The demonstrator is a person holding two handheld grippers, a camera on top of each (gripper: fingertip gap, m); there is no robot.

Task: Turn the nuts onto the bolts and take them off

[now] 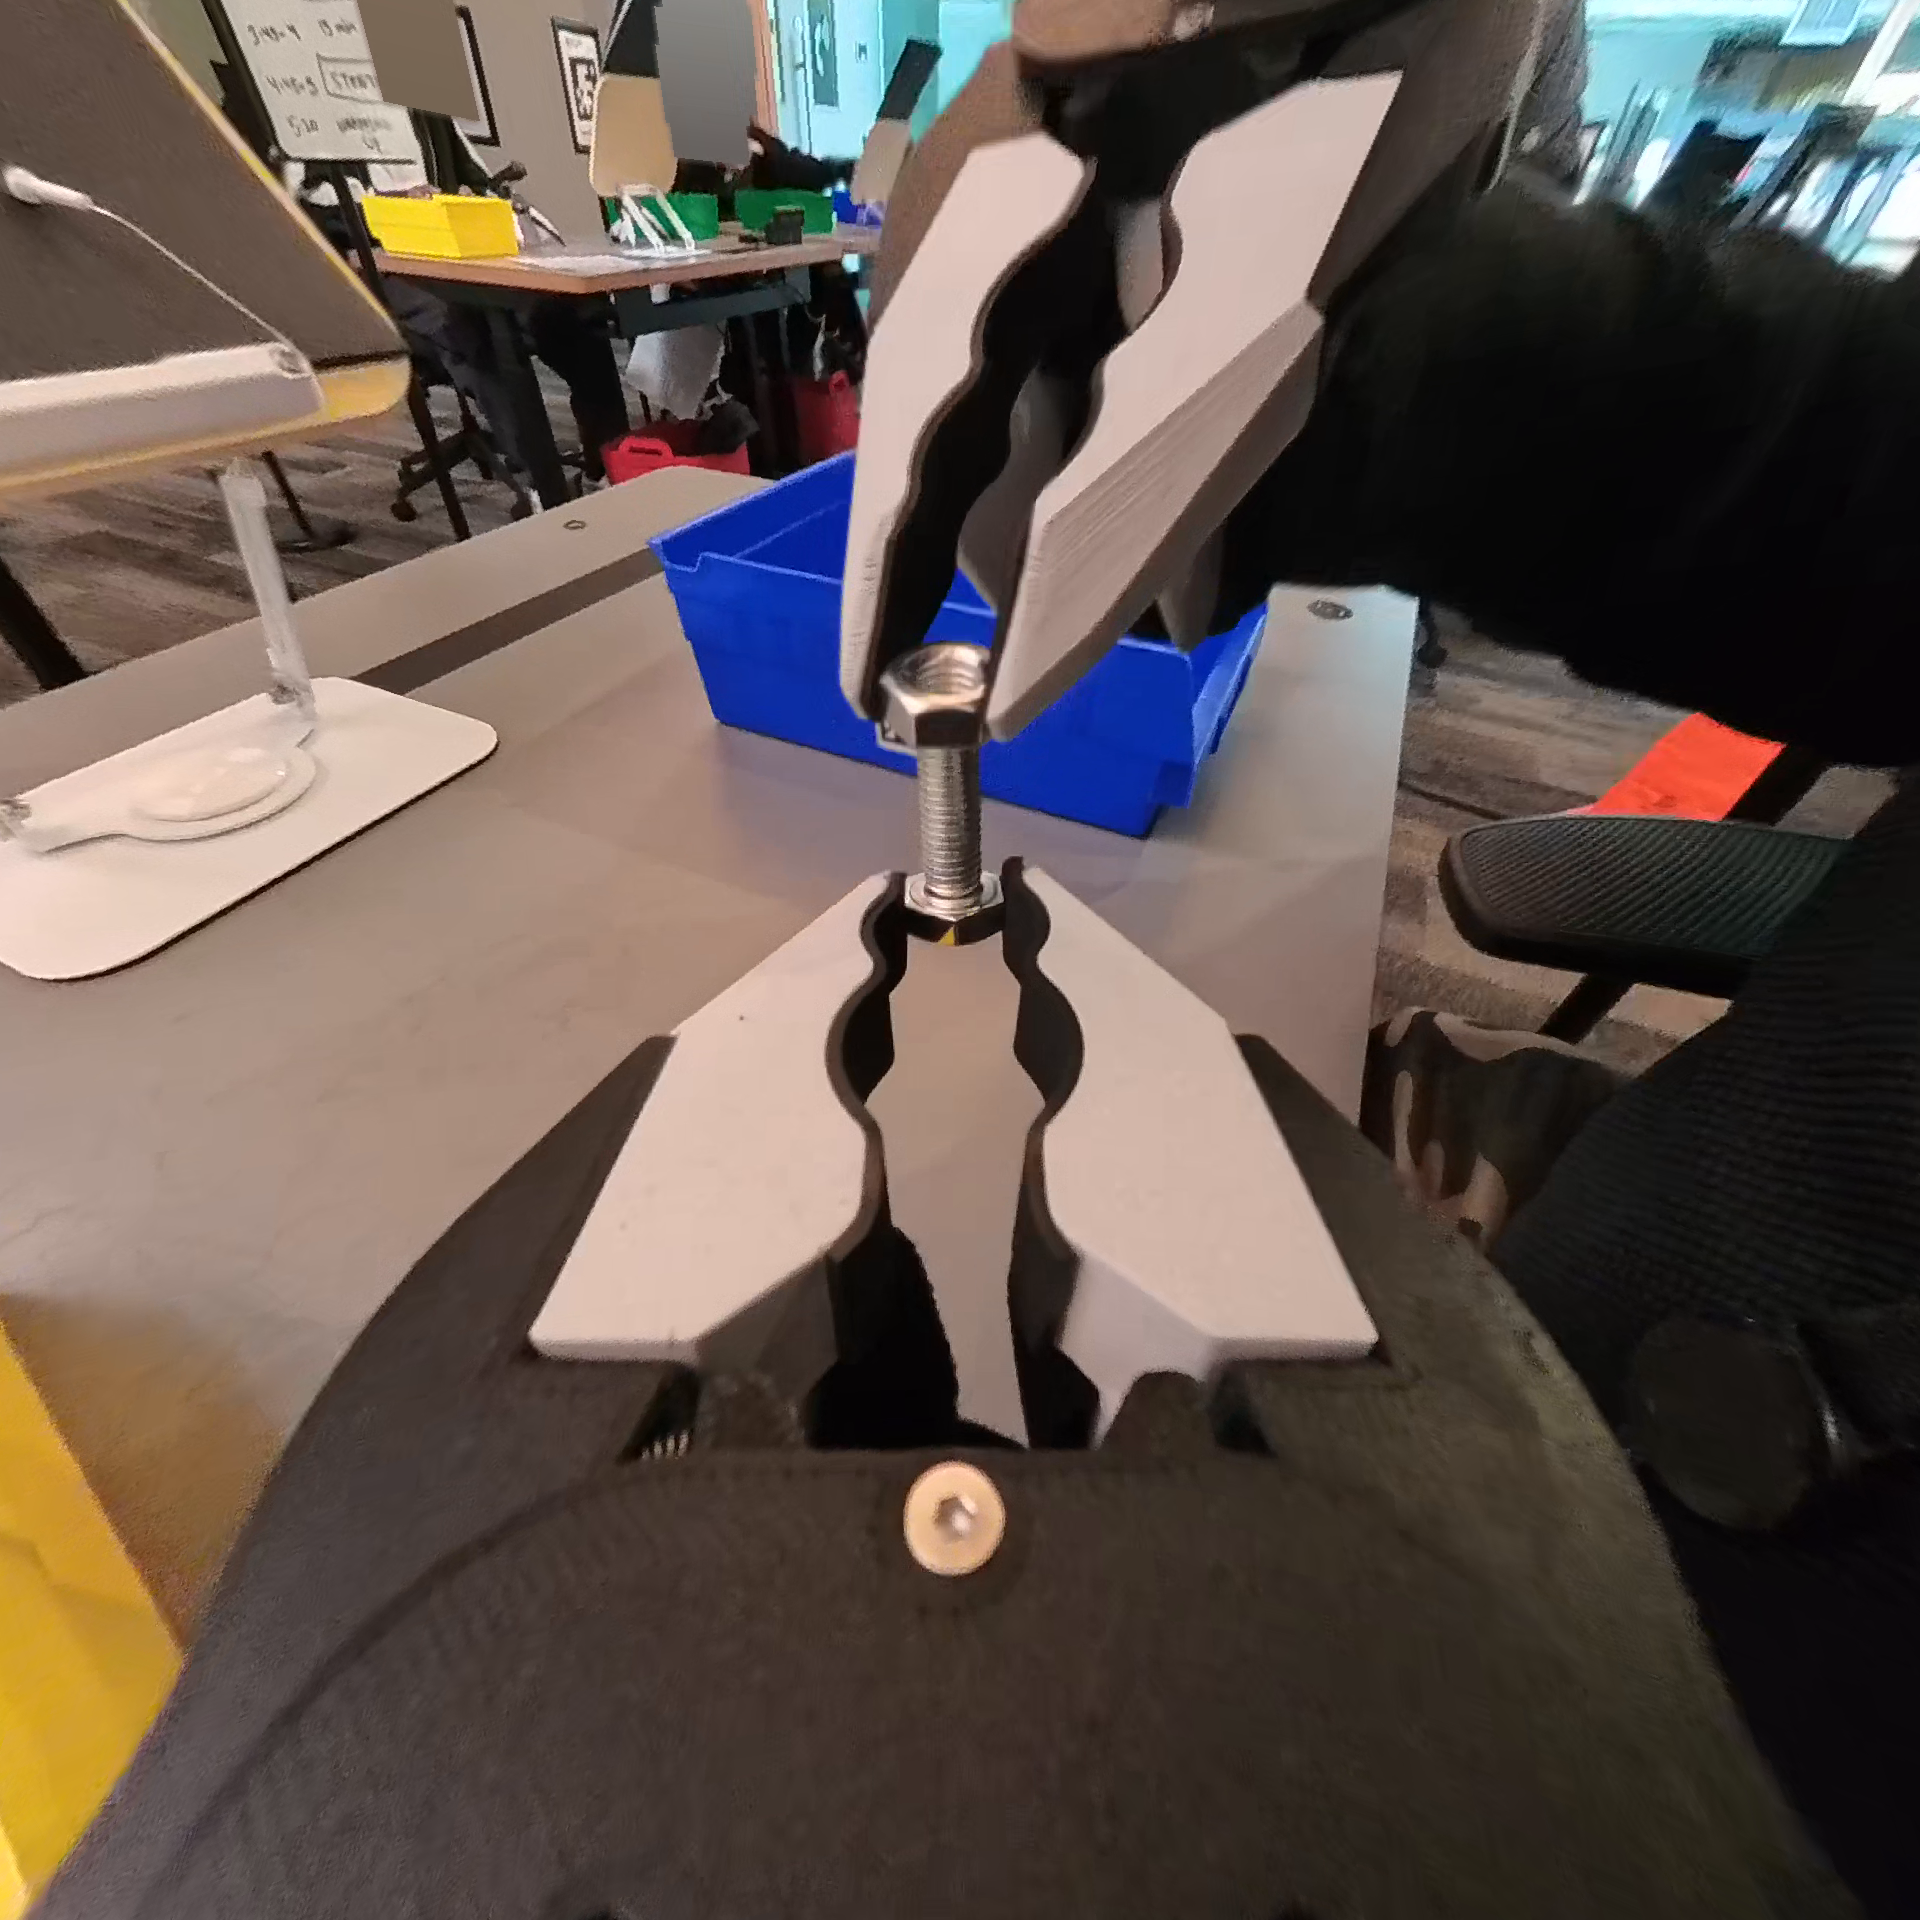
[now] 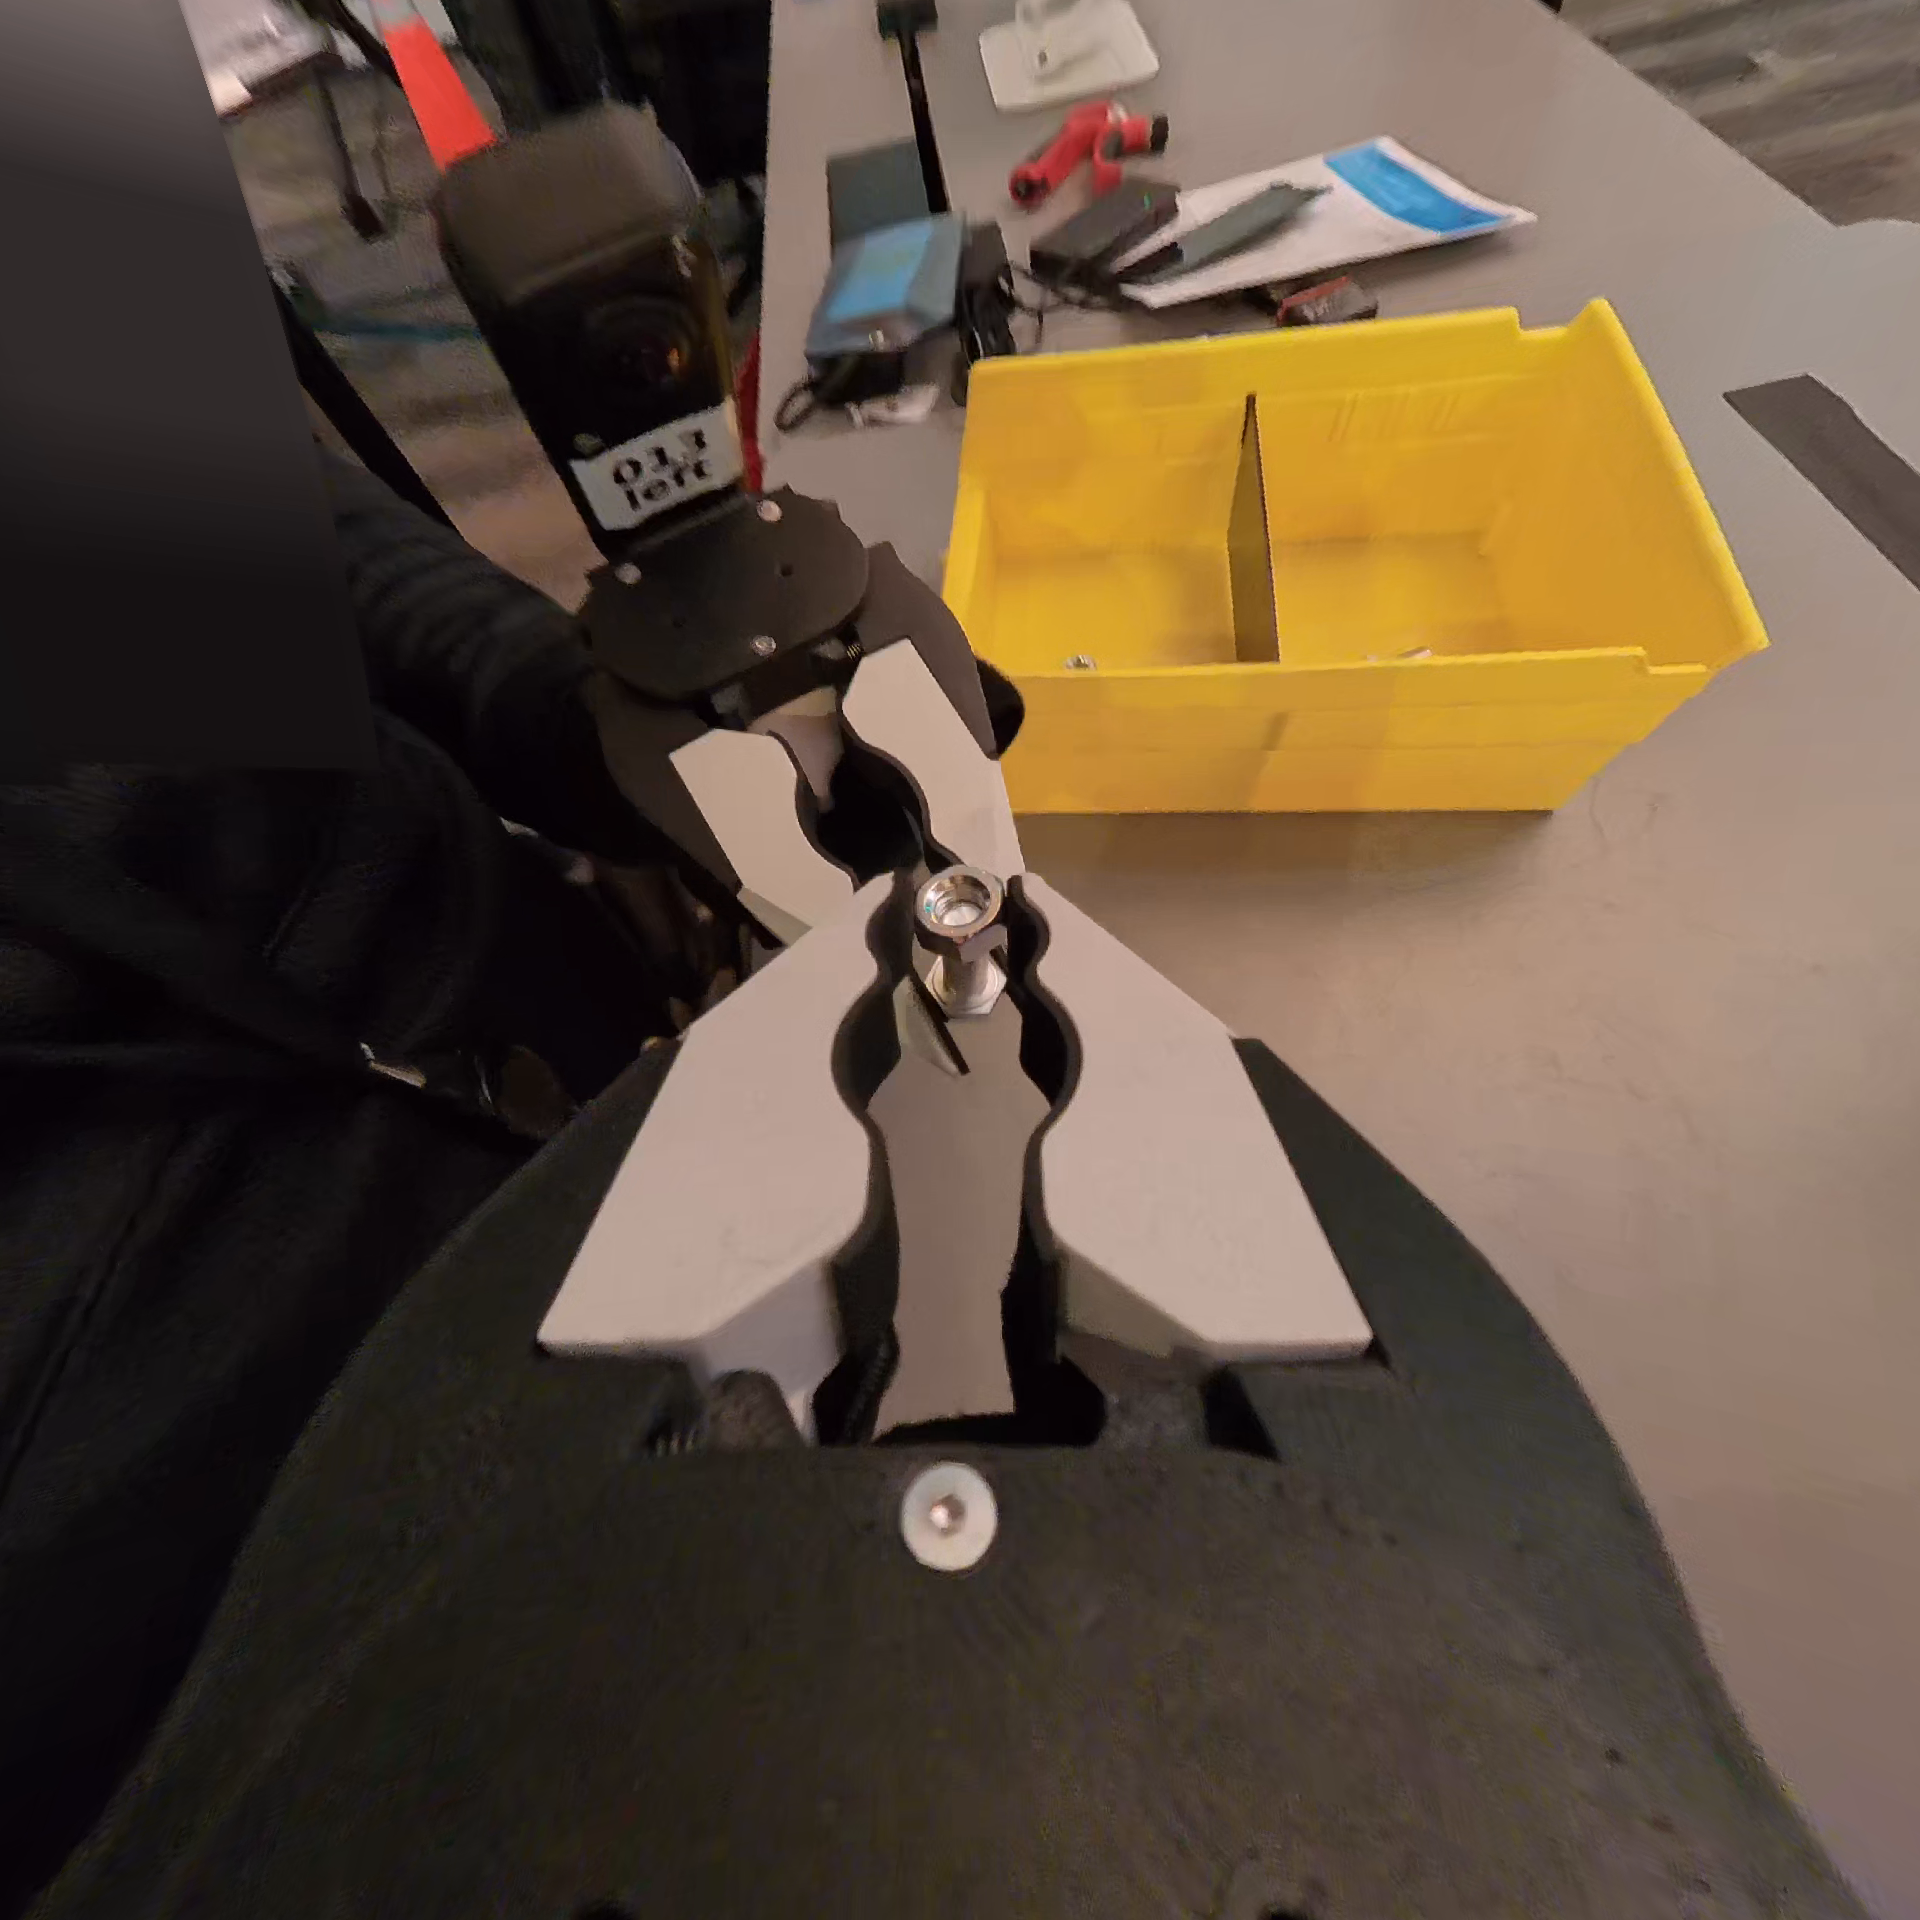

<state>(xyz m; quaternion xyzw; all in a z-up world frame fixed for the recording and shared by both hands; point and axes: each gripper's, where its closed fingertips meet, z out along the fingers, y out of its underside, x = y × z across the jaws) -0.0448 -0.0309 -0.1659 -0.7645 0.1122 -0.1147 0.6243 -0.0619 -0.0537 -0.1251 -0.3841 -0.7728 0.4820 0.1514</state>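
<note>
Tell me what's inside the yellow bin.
The yellow bin has a divider. A nut lies in its left compartment, something small and metallic in the right. The near wall hides the floor's front.

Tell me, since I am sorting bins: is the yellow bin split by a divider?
Yes, a dark upright divider splits the yellow bin into two compartments.

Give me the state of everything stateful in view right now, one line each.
left gripper: shut on the bolt head, holding it upright.
right gripper: shut on the nut.
bolt: upright in the air, head down, threads bare between head and nut.
nut: at the bolt's top end.
yellow bin: open, divided, nearly empty.
blue bin: open, contents hidden.
</note>
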